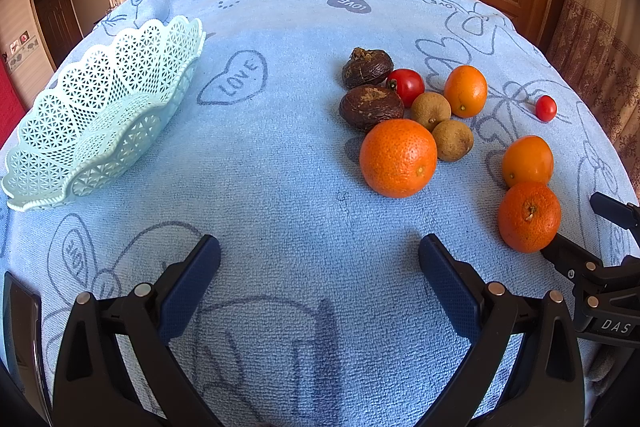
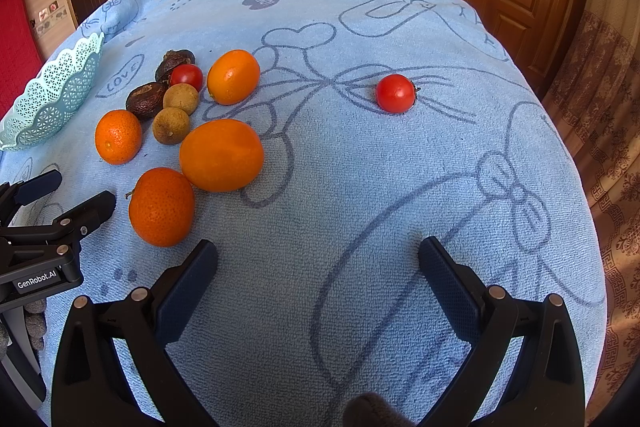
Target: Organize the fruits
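Both tools released, empty: left gripper point(image 1: 320, 267), right gripper point(image 2: 318, 267) hover over blue printed towel point(image 1: 280, 167). Pale-green lattice plastic basket point(image 1: 100, 107) far left, empty. Fruit cluster right — nearest dimpled orange tangerine point(image 2: 162, 207) just beside right gripper. Centre jaws round widest part, close gently — round fruit rolls.

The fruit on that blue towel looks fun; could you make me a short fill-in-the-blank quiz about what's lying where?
1. The pale green lattice plastic basket holds ____ fruit.
2. The small red cherry tomato lying alone rests on the ____ printed towel.
3. Both the left hand-held gripper and the right hand-held gripper have their jaws ____.

Missing words: no; blue; open
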`<action>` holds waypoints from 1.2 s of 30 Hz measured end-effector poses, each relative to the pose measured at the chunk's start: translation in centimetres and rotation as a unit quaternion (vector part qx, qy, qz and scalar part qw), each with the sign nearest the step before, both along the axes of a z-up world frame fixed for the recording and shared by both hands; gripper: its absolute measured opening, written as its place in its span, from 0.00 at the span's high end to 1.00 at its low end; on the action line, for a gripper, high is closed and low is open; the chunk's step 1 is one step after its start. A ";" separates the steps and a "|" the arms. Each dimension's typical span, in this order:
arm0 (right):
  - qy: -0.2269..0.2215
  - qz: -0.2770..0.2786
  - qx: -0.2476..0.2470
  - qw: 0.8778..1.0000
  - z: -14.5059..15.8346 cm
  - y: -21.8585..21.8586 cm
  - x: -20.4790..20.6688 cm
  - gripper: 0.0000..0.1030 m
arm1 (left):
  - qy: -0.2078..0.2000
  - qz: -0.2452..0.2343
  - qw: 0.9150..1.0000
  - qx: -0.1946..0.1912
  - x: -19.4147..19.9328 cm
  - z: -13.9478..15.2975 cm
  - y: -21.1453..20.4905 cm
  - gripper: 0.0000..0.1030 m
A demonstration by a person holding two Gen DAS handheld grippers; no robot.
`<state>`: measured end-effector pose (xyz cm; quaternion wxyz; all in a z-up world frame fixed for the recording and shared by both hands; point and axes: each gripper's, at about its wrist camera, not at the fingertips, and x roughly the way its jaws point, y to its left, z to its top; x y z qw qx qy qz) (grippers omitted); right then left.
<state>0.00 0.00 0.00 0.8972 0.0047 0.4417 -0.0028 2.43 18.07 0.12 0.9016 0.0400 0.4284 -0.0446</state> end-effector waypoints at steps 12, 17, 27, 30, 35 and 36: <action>0.002 -0.001 0.004 1.000 0.0 -0.1 0.2 0.05 | 0.003 0.000 1.000 -0.002 0.0 -0.1 0.0 0.02; 0.010 0.000 0.004 1.000 0.2 -0.2 0.6 0.05 | 0.015 -0.007 1.000 -0.002 0.5 -0.2 0.0 0.02; 0.017 0.017 -0.008 1.000 0.1 0.1 0.0 0.05 | 0.011 -0.024 1.000 -0.008 0.2 0.0 0.4 0.02; 0.016 0.018 -0.010 1.000 0.2 0.1 -0.1 0.05 | 0.007 -0.024 1.000 -0.009 -0.1 0.1 0.5 0.02; 0.002 0.040 0.021 0.999 0.9 0.0 -0.9 0.05 | -0.009 -0.012 1.000 -0.024 -0.6 0.5 1.3 0.02; -0.006 0.046 0.029 0.998 1.3 0.2 -1.3 0.05 | -0.014 -0.006 0.999 -0.030 -0.7 0.7 1.7 0.02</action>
